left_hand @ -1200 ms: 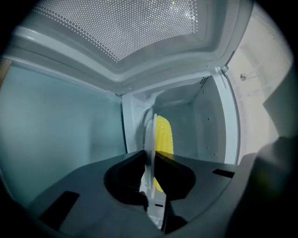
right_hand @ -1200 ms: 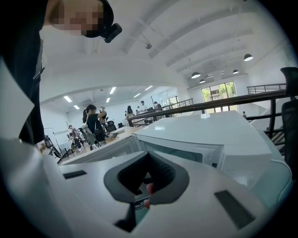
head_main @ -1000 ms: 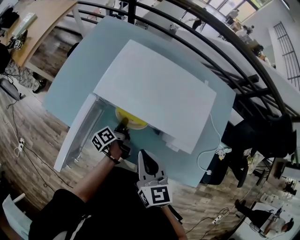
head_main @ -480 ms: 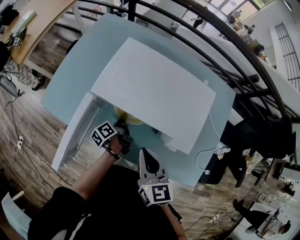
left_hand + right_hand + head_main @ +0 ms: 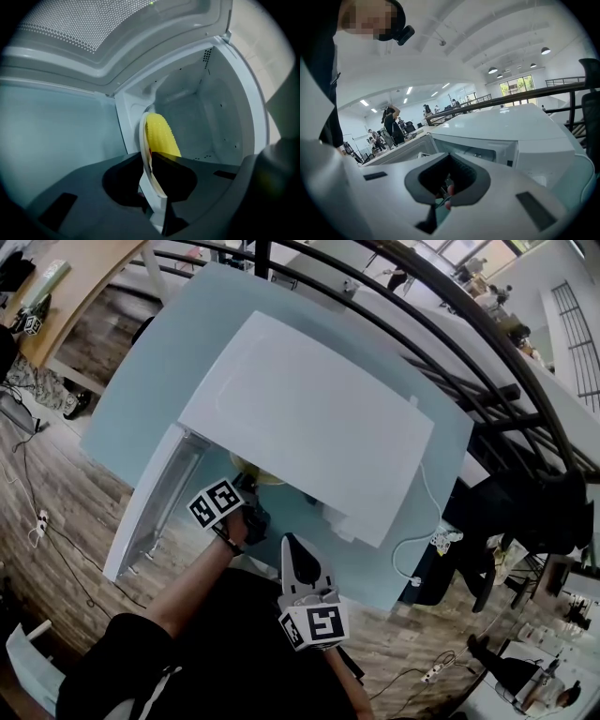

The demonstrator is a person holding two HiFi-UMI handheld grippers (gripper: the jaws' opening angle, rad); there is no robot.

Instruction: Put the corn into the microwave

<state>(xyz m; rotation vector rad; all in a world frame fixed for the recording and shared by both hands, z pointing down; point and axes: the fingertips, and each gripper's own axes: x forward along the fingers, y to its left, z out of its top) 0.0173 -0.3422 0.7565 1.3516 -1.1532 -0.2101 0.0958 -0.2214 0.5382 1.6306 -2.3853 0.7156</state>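
With the jaws of our left gripper point(image 5: 152, 174) nearly closed on the plate point(image 5: 143, 140) rim and the corn point(image 5: 161, 136) on it at the microwave point(image 5: 220, 117) mouth, we should slide it inside level, our right gripper point(image 5: 292, 551) idle, closed and empty, outside the microwave.

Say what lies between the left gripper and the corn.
A white plate: the left gripper clamps its rim, and the corn rests on it, as the left gripper view shows.

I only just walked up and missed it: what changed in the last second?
The left gripper, clamped on the plate carrying the corn, pushed it deeper into the microwave, so less yellow shows from above, and its wrist rolled slightly. The right gripper, the microwave and its open door stayed put.
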